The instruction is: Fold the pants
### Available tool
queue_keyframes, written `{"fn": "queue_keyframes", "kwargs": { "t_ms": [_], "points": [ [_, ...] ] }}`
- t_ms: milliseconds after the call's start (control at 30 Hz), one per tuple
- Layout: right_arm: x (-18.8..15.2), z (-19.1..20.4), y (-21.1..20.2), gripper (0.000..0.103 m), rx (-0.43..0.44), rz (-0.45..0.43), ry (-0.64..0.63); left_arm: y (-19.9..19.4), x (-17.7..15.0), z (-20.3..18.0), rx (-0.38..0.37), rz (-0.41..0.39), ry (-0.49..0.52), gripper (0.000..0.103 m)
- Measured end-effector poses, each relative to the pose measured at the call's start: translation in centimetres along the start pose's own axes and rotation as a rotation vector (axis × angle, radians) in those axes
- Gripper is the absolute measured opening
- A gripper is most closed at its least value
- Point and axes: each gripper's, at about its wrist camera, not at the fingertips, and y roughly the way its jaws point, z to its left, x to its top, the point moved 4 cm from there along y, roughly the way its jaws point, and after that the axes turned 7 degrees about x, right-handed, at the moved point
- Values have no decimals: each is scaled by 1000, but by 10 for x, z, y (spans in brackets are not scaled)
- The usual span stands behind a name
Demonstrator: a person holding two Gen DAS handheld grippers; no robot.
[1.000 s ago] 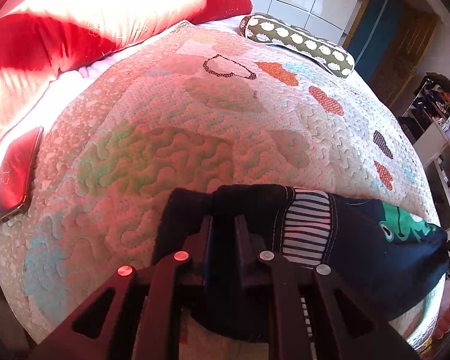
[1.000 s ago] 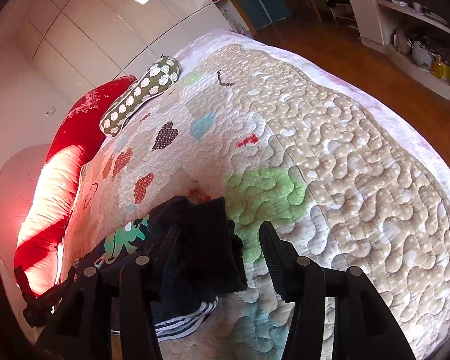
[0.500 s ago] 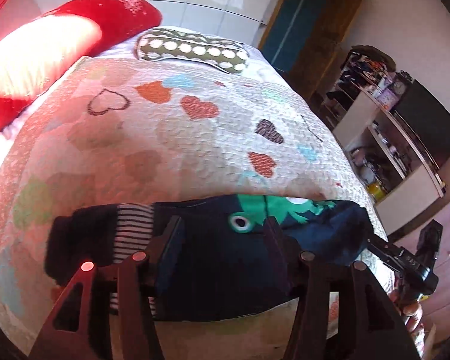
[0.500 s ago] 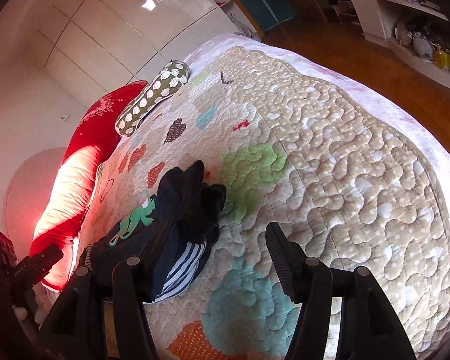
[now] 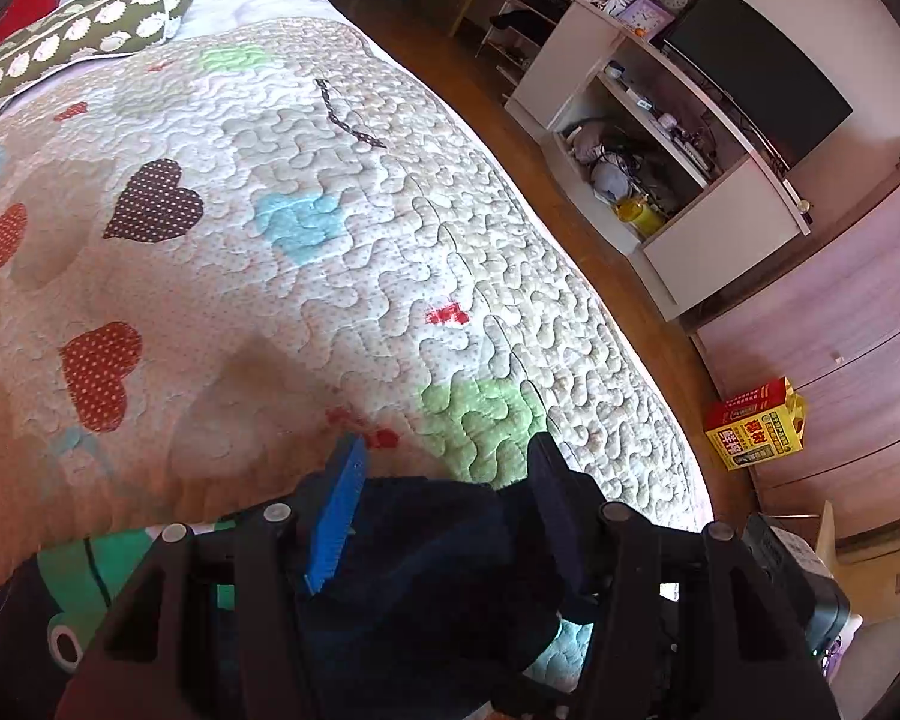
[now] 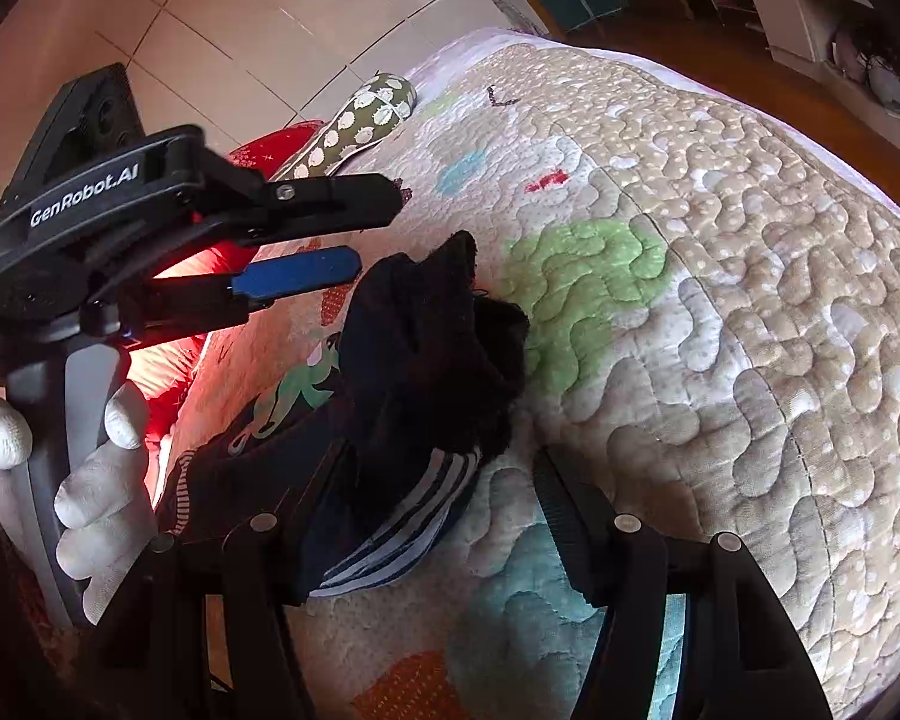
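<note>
The dark navy pants (image 6: 414,360), with a green cartoon print (image 6: 297,387) and a striped band (image 6: 414,516), lie bunched on the quilted bed (image 6: 720,300). In the left wrist view the pants (image 5: 426,576) fill the space between and below my fingers, with the green print (image 5: 84,564) at the lower left. My left gripper (image 5: 444,468) is open above the pants' end; it also shows in the right wrist view (image 6: 366,234), held by a gloved hand. My right gripper (image 6: 444,474) is open, with its left finger over the pants and its right finger over the quilt.
A green spotted bolster pillow (image 5: 72,36) and a red cushion (image 6: 258,156) lie at the head of the bed. A white shelf unit with a TV (image 5: 678,138) and a yellow-red box (image 5: 756,426) stand past the bed's right edge, on the wood floor.
My left gripper has opened, let go of the pants and swung right along them to their far end. My right gripper has drawn back a little and stays open.
</note>
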Motion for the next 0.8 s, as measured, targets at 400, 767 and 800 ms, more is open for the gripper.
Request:
{"fn": "queue_keyframes", "kwargs": {
  "t_ms": [400,767,800],
  "points": [
    [15,16,8,22,-15,-25,-42,7,-21,-9,-44,72,68,7],
    [-2,125,57,45,107,97,-270,-106,-86,118,-6,-205,-286,29],
    [-10,131,70,55,126,142,-270,-115,-98,131,-5,-223,-331,35]
  ]
}}
